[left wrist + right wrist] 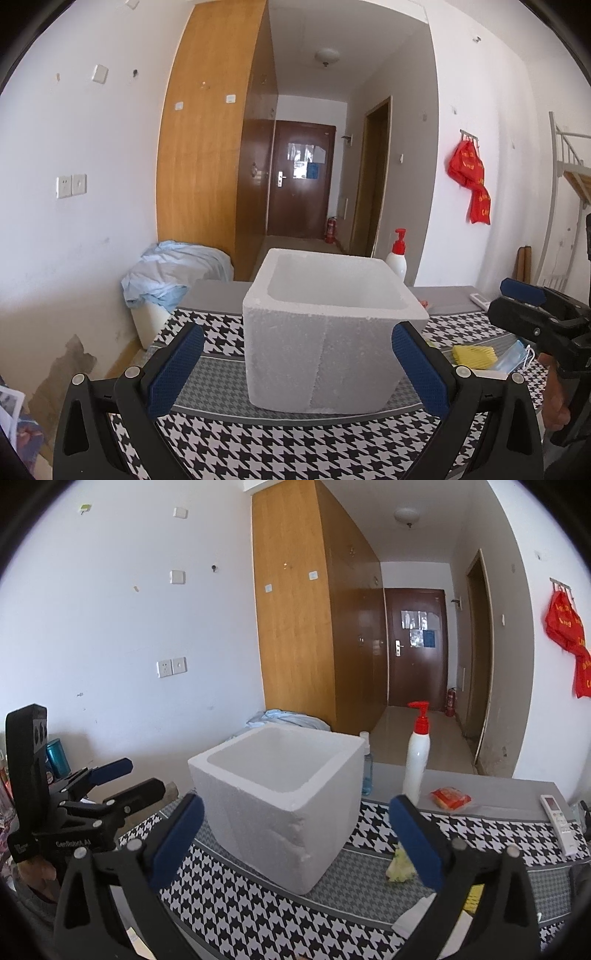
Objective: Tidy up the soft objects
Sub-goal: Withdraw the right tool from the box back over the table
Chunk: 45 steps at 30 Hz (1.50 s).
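A white foam box [325, 332] stands open-topped on the houndstooth cloth [295, 450]; its bottom is hidden. My left gripper [297, 332] is open just short of the box, nothing between its fingers. To the right lie a yellow sponge [474, 356] and a blue face mask [513, 356]. My right gripper [297, 812] is open and holds nothing, facing the box's [280, 805] near corner. A crumpled yellow-green cloth [400, 866] lies by its right finger. Each gripper shows in the other's view: the right gripper [513, 306] and the left gripper [136, 775].
Behind the box stand a white pump bottle [415, 764] with a red top and a small clear bottle [365, 771]. A red packet [450, 797] and a white remote [557, 823] lie on the grey table edge. A bin draped in blue fabric [173, 273] sits by the wardrobe.
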Each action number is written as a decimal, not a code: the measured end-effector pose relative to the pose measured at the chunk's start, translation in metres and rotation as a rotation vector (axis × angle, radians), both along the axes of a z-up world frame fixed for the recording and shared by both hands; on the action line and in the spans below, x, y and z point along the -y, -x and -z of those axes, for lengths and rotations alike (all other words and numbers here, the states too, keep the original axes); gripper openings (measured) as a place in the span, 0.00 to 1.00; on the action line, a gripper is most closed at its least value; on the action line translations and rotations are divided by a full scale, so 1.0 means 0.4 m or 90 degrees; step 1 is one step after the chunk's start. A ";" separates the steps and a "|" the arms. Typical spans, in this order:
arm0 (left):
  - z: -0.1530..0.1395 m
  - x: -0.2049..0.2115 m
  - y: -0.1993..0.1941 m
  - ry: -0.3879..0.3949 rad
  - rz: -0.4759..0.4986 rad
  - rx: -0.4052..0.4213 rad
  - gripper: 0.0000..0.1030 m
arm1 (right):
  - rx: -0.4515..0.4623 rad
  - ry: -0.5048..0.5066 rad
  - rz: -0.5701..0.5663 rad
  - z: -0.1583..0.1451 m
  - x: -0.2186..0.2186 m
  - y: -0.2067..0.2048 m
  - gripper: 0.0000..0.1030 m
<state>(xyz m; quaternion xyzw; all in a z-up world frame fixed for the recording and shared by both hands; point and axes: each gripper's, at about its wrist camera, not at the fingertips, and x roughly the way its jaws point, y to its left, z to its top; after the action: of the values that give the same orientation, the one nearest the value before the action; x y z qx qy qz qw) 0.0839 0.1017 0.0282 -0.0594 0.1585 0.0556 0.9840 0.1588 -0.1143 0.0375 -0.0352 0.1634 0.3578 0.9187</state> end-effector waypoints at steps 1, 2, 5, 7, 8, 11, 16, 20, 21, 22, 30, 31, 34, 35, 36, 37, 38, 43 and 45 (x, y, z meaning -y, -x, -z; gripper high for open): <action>0.003 0.002 0.004 0.002 0.000 0.000 0.99 | 0.005 0.003 0.000 0.001 0.003 0.006 0.99; 0.006 0.004 0.008 0.004 0.001 0.002 0.99 | 0.009 0.006 0.000 0.001 0.004 0.011 0.99; 0.014 0.008 0.015 0.007 -0.002 0.003 0.99 | 0.018 0.016 0.001 0.009 0.008 0.025 0.99; 0.019 0.010 0.015 0.007 -0.005 -0.004 0.99 | 0.019 0.017 0.000 0.016 0.014 0.030 0.99; 0.021 0.011 0.014 0.008 -0.005 -0.007 0.99 | 0.016 0.017 0.002 0.020 0.019 0.030 0.99; 0.026 0.018 0.014 0.012 -0.003 -0.010 0.99 | 0.013 0.016 0.011 0.030 0.031 0.031 0.99; 0.031 0.040 0.023 -0.005 0.008 -0.007 0.99 | 0.010 0.009 0.022 0.039 0.051 0.033 0.99; 0.032 0.053 0.028 -0.009 0.020 0.000 0.99 | 0.013 0.014 0.028 0.051 0.057 0.039 0.99; 0.032 0.054 0.029 -0.006 0.020 0.005 0.99 | 0.014 0.016 0.030 0.053 0.059 0.041 0.99; 0.032 0.058 0.029 -0.006 0.021 0.007 0.99 | 0.015 0.015 0.031 0.056 0.063 0.042 0.99; 0.042 0.077 0.024 -0.002 0.037 0.011 0.99 | 0.010 0.005 0.053 0.071 0.095 0.047 0.99; 0.045 0.082 0.022 -0.003 0.040 0.009 0.99 | 0.010 0.004 0.058 0.073 0.102 0.047 0.99; 0.050 0.095 0.014 -0.002 0.046 0.004 0.99 | 0.007 0.000 0.071 0.080 0.122 0.048 0.99; 0.052 0.096 0.012 0.000 0.049 0.003 0.99 | 0.006 -0.001 0.074 0.082 0.128 0.048 0.99; 0.053 0.099 0.008 0.002 0.052 0.002 0.99 | 0.004 -0.002 0.077 0.084 0.134 0.047 0.99; 0.055 0.103 0.005 0.004 0.056 0.001 0.99 | 0.003 -0.002 0.081 0.086 0.140 0.046 0.99; 0.056 0.108 0.000 0.005 0.060 0.000 0.99 | 0.001 -0.003 0.084 0.088 0.146 0.044 0.99; 0.057 0.135 -0.018 0.000 0.085 -0.004 0.99 | -0.007 -0.007 0.105 0.097 0.179 0.038 0.99; 0.055 0.148 -0.026 0.000 0.096 -0.006 0.99 | -0.010 -0.006 0.114 0.098 0.188 0.036 0.99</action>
<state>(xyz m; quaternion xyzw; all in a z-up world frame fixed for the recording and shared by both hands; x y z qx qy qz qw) 0.0944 0.0426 0.0060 -0.0467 0.1673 -0.0186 0.9846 0.1444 -0.1895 -0.0016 -0.0132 0.1710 0.2751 0.9460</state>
